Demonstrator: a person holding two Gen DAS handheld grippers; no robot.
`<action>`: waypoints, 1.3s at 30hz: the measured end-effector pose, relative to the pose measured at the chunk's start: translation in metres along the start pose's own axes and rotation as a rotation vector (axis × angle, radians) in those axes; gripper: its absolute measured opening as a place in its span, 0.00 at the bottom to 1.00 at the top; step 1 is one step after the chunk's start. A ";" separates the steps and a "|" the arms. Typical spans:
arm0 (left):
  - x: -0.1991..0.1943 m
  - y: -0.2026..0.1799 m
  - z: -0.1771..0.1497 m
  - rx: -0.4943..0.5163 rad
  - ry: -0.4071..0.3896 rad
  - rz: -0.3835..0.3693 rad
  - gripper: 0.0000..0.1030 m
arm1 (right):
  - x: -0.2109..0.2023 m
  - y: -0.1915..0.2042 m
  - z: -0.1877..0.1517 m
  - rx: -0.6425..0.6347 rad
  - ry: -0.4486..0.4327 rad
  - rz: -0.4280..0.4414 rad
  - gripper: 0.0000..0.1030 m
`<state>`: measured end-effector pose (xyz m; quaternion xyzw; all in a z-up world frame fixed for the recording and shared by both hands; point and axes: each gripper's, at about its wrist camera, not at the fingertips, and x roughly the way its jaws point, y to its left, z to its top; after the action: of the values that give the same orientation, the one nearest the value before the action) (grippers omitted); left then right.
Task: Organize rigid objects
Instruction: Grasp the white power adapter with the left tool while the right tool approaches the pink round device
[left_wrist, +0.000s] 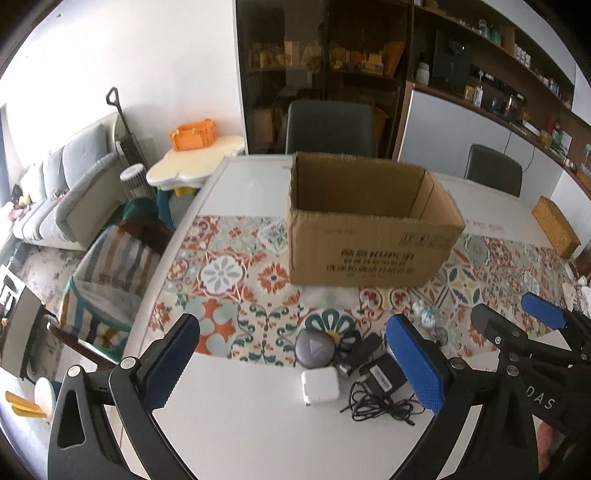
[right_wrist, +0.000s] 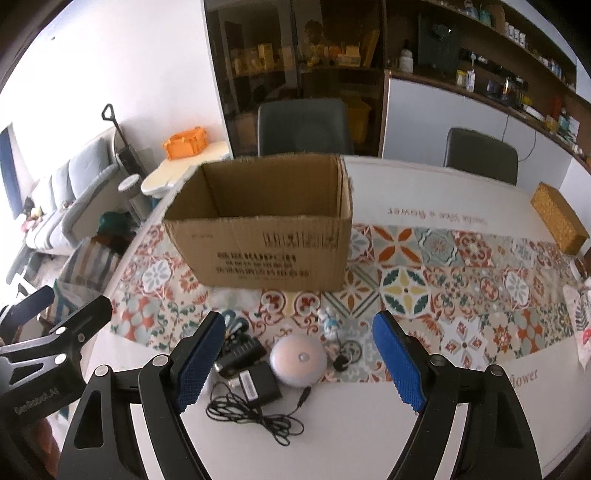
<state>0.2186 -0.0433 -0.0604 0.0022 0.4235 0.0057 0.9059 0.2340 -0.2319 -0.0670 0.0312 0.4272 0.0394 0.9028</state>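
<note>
The left claw has glossy black plastic arms with long triangular cut-outs, silver round screws at the joints, and blue dotted rubber pads lining the inner faces of its fingers. The right claw is built the same: black frame, silver screws, blue textured pads. White lettering marks each body's side, partly cut off.

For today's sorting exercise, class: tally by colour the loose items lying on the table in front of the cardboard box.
White: 2, the square charger and the round dome light
Grey: 1, the round case
Black: 2, the power adapter with cord and the flashlight
Blue-and-white: 1, the small figurine
Total: 6
</note>
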 end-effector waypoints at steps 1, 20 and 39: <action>0.003 0.000 -0.002 0.001 0.012 0.003 1.00 | 0.003 0.000 -0.002 -0.003 0.010 -0.001 0.79; 0.067 -0.005 -0.044 0.018 0.246 -0.001 0.94 | 0.062 0.006 -0.042 -0.037 0.215 -0.014 0.79; 0.121 -0.016 -0.060 0.021 0.413 -0.062 0.75 | 0.102 -0.002 -0.059 -0.031 0.329 -0.040 0.79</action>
<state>0.2501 -0.0583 -0.1924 -0.0026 0.5999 -0.0263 0.7996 0.2527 -0.2228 -0.1831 0.0021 0.5690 0.0326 0.8217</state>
